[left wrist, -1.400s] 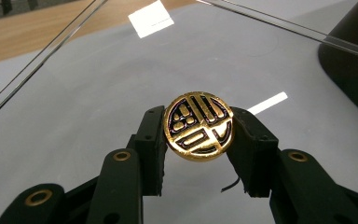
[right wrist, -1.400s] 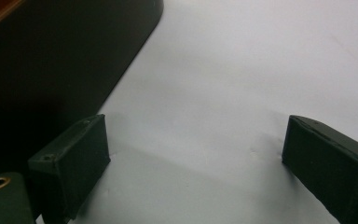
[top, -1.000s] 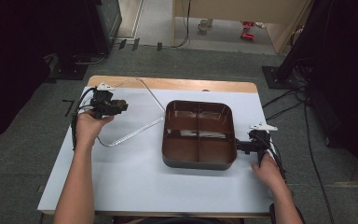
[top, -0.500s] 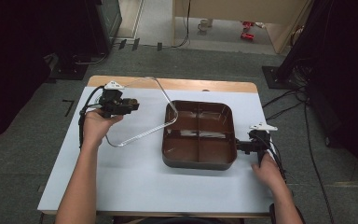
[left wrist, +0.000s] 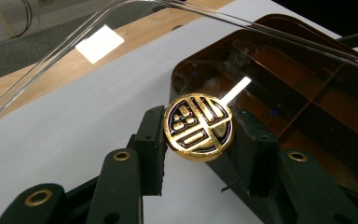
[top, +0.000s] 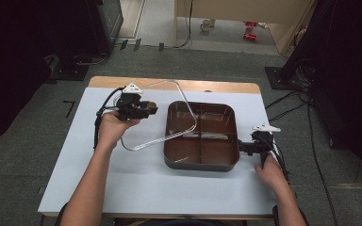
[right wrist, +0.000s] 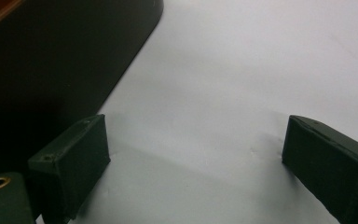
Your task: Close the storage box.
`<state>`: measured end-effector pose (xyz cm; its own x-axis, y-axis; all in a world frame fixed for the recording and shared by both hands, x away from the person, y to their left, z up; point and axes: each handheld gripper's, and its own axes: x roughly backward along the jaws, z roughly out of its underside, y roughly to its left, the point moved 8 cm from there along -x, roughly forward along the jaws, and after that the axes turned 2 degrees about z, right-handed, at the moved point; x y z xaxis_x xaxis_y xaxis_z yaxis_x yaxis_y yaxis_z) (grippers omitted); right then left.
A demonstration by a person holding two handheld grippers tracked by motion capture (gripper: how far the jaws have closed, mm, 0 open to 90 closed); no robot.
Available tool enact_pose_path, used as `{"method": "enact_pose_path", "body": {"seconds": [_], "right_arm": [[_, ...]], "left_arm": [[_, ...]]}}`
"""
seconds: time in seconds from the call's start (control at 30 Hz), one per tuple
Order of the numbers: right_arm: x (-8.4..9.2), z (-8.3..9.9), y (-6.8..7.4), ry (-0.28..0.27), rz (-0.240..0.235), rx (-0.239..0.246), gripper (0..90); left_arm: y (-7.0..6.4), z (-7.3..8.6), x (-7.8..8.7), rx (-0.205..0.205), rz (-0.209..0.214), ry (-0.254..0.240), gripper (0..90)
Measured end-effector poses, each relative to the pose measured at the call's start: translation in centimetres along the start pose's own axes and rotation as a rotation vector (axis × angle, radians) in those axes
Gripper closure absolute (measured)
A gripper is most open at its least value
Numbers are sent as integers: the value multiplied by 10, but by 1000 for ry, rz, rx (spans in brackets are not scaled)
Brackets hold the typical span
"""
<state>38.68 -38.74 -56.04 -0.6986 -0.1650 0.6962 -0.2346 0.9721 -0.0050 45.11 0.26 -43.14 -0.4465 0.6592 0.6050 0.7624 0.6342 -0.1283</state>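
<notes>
The left gripper (left wrist: 198, 140) clamps a round gold-and-black emblem (left wrist: 198, 127) on a clear lid (left wrist: 65, 44), held raised and tilted above the white table (left wrist: 74, 116) and a brown compartmented tray (left wrist: 284, 88).

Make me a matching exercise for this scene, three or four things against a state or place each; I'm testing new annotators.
Things:
1. clear lid
2. brown compartment tray
3. left tongs
4. right tongs

States or places:
A. open, resting beside the tray's corner
B. lifted and tilted, partly over the tray
C. shut on the lid's round gold emblem knob
D. uncovered on the white table

Pairs: 1-B, 2-D, 3-C, 4-A
</notes>
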Motion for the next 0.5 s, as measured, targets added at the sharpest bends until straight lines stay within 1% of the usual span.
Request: {"method": "enact_pose_path", "body": {"seconds": [0.2, 0.3, 0.5], "right_arm": [[0, 0, 0, -2, 0, 0, 66], [0, 0, 0, -2, 0, 0, 66], [0, 0, 0, -2, 0, 0, 66]], "left_arm": [[-15, -4, -10, -18, 14, 2, 595], [-25, -5, -16, -43, 21, 4, 595], [-39, -6, -28, -77, 44, 3, 595]]}}
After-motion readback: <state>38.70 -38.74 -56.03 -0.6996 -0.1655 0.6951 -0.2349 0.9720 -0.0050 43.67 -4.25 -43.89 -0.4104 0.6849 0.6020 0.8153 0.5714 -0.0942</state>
